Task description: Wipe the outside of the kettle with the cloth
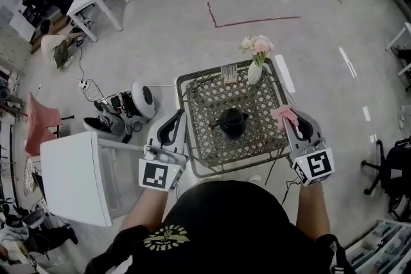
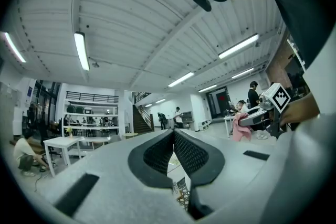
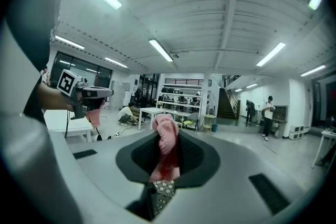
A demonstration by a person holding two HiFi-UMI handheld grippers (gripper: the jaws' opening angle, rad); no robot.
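A black kettle [image 1: 232, 122] stands in the middle of a small lattice-topped table [image 1: 204, 163]. My right gripper [image 1: 287, 117] is held at the table's right edge, shut on a pink cloth [image 1: 283, 113]; in the right gripper view the cloth [image 3: 165, 148] sticks up between the jaws. The cloth is apart from the kettle. My left gripper [image 1: 179, 115] is at the table's left edge, shut and holding nothing, its tips meeting [image 2: 173, 132]. Both gripper views look out level and upward, so neither shows the kettle.
A white vase of pink flowers [image 1: 255, 67] and a small card [image 1: 228, 74] stand at the table's far edge. A white side table [image 1: 74, 176] is close on my left, with a white device and cables [image 1: 138, 101] on the floor. An office chair [image 1: 388, 170] is at the right.
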